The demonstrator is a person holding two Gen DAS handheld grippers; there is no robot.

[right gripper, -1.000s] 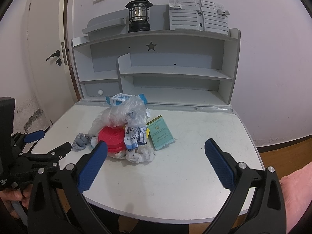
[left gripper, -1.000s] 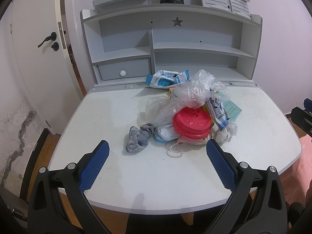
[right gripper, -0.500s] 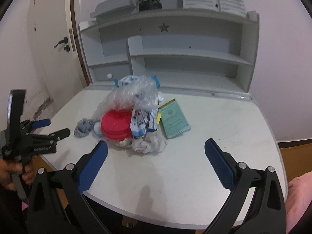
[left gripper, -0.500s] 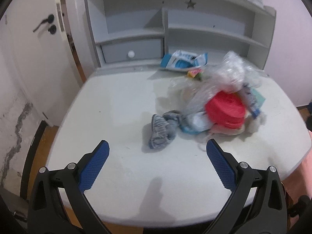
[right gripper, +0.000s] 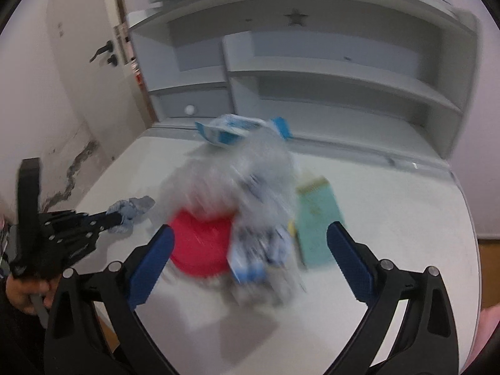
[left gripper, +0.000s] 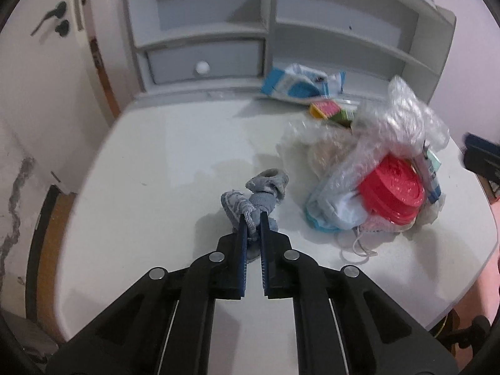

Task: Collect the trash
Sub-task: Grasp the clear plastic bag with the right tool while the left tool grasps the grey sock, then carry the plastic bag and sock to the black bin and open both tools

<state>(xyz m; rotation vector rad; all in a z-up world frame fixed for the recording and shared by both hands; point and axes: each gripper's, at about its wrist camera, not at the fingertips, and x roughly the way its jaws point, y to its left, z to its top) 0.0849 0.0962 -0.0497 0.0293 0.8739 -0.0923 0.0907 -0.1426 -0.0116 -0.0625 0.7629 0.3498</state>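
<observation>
Grey sock [left gripper: 261, 200] sits pinched between the left hand-held gripper's [left gripper: 252, 217] fingertips.

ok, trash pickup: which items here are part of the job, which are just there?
Job:
- grey rag, pinched in left gripper
- plastic bag
- red lid
- face mask
- blue wrapper
- right gripper, jaws open

Just there:
- desk
- shelf unit
- drawer
- door

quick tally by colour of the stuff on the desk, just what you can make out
Grey: 1, the sock, pinched in the left gripper
Red: 1, the lid
Clear: 1, the plastic bag
Blue and white: 1, the wrapper
Teal: 1, the booklet
Total: 5; the rest of the pile is too jumbled to count.
</observation>
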